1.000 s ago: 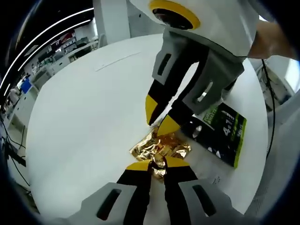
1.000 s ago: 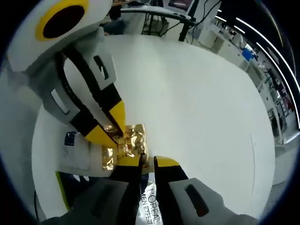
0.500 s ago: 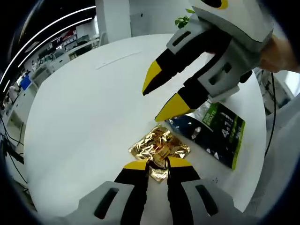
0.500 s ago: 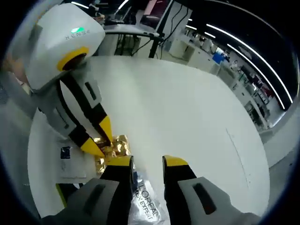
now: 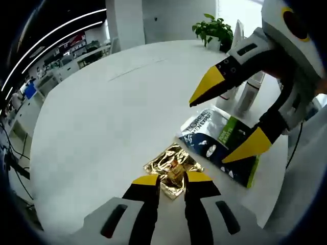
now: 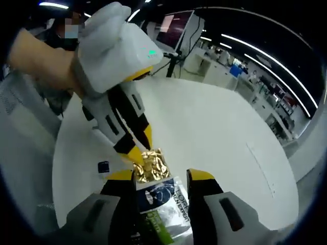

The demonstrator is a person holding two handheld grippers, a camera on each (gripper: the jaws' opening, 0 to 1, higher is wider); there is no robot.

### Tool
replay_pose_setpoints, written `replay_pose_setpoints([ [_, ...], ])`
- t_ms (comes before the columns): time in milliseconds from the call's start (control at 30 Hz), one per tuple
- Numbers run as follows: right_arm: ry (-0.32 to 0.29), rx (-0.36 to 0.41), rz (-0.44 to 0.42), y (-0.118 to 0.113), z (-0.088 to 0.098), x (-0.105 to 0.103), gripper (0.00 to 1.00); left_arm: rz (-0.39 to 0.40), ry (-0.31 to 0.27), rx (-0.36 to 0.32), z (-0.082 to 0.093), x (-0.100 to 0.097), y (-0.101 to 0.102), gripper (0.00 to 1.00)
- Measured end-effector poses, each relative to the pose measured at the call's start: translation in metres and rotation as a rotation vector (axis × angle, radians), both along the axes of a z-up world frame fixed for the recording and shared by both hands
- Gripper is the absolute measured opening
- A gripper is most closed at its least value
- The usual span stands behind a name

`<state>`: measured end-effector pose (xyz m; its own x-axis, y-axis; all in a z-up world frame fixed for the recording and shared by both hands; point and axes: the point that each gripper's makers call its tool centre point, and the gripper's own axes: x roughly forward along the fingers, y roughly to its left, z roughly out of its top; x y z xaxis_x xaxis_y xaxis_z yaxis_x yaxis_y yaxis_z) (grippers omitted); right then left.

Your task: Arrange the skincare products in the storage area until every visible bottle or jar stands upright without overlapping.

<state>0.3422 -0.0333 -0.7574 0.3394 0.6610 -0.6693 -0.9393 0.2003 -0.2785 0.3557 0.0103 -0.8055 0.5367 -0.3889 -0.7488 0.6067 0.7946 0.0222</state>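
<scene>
A crumpled gold foil sachet [image 5: 172, 170] lies flat on the white tabletop [image 5: 102, 122], and the left gripper [image 5: 172, 179] has its jaws pinched together on the sachet's near edge. In the right gripper view the same gold foil sachet [image 6: 151, 165] sits under the left gripper's [image 6: 143, 148] yellow tips, which are clamped on it. Just beside the sachet, touching its edge, lies a dark blue and green skincare pack [image 5: 225, 145] with silver lettering, flat on the tabletop. The right gripper [image 5: 232, 117] hangs above that pack with its jaws wide apart and nothing between them. From its own camera, the right gripper [image 6: 161, 176] is spread over the skincare pack [image 6: 162, 204]. Farther back stand a white bottle [image 5: 249, 94] and a potted plant [image 5: 214, 30] near the tabletop's far rim.
</scene>
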Motion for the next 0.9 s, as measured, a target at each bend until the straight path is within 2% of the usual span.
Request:
replay_pose_setpoints([
  [100,0.005,0.011,0.011,-0.004,0.000,-0.012,0.50,0.000,0.002,0.005,0.003,-0.005,0.002,0.26],
  [200,-0.009,0.021,0.015,-0.011,0.010,-0.026,0.56,0.009,0.008,0.009,0.005,-0.013,0.004,0.33],
  [433,-0.027,0.088,-0.041,-0.032,0.031,-0.044,0.69,0.051,0.020,-0.008,0.016,-0.036,0.014,0.42],
  [600,-0.011,0.150,-0.129,-0.062,0.047,-0.055,0.76,0.071,0.022,-0.027,0.026,-0.054,0.017,0.48],
  [833,0.036,0.232,-0.354,-0.121,0.054,-0.059,0.88,0.105,0.023,-0.088,0.037,-0.079,0.018,0.63],
  [900,0.048,0.249,-0.408,-0.135,0.053,-0.060,0.91,0.129,0.023,-0.126,0.043,-0.087,0.016,0.65],
])
